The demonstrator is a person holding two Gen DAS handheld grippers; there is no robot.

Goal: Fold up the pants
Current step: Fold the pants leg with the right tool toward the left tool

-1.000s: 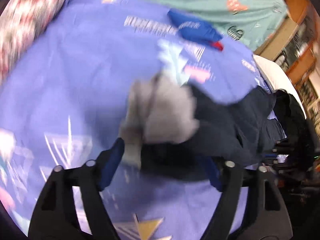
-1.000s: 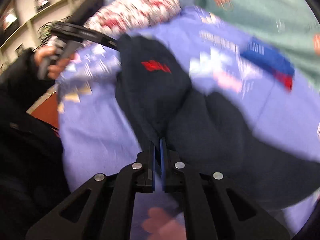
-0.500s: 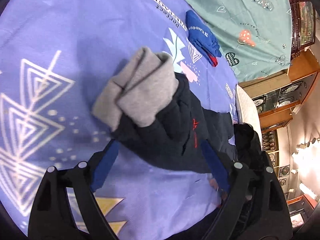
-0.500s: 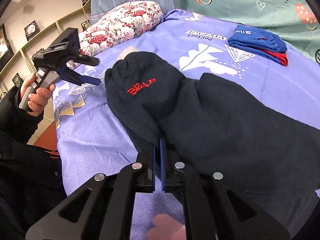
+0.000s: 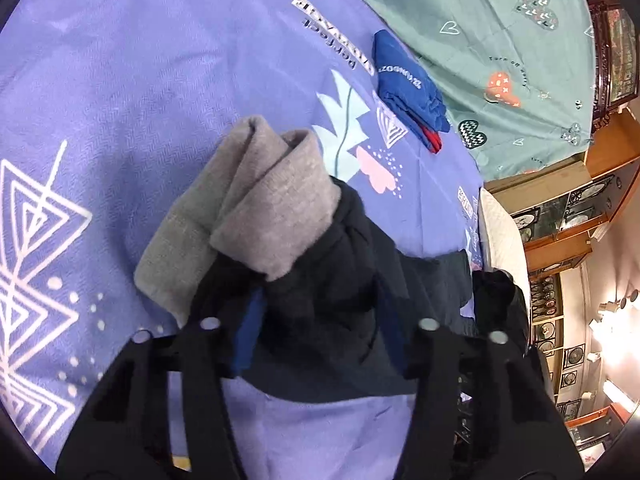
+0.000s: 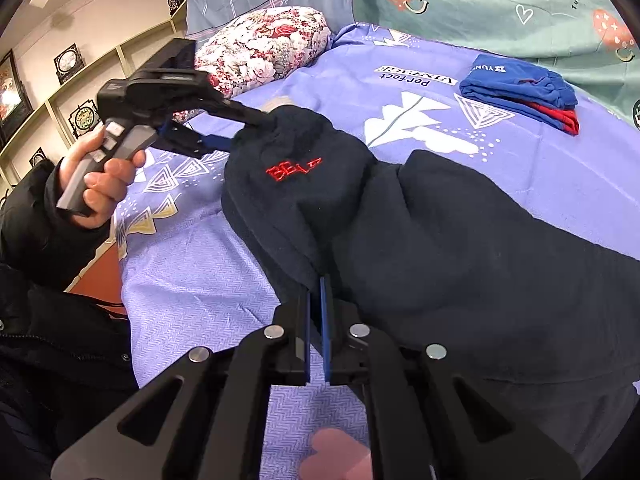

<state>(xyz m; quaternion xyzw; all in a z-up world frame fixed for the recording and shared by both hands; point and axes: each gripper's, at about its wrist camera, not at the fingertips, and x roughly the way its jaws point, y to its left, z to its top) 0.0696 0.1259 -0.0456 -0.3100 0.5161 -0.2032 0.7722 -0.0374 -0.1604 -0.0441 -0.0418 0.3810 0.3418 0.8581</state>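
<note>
Dark navy pants [image 6: 420, 220] with a red logo lie bunched on the purple bedsheet [image 6: 192, 272]. Their grey fleece lining [image 5: 260, 208] is turned outward at the waist end. My left gripper [image 5: 320, 332] is open, its blue pads on either side of the dark bunched fabric just below the grey lining; it also shows in the right wrist view [image 6: 240, 128], reaching into the far edge of the pants. My right gripper [image 6: 317, 292] is shut on a fold of the dark pants at their near edge.
A folded blue and red garment [image 6: 520, 88] lies at the far side of the bed. A floral pillow [image 6: 264, 48] sits at the head. A green sheet [image 5: 480, 32] covers the far part. Wooden shelves [image 5: 568, 220] stand beyond the bed's edge.
My left gripper has moved in from beside the pants until its open jaws straddle the waist end. The right gripper has stayed shut on the same fold.
</note>
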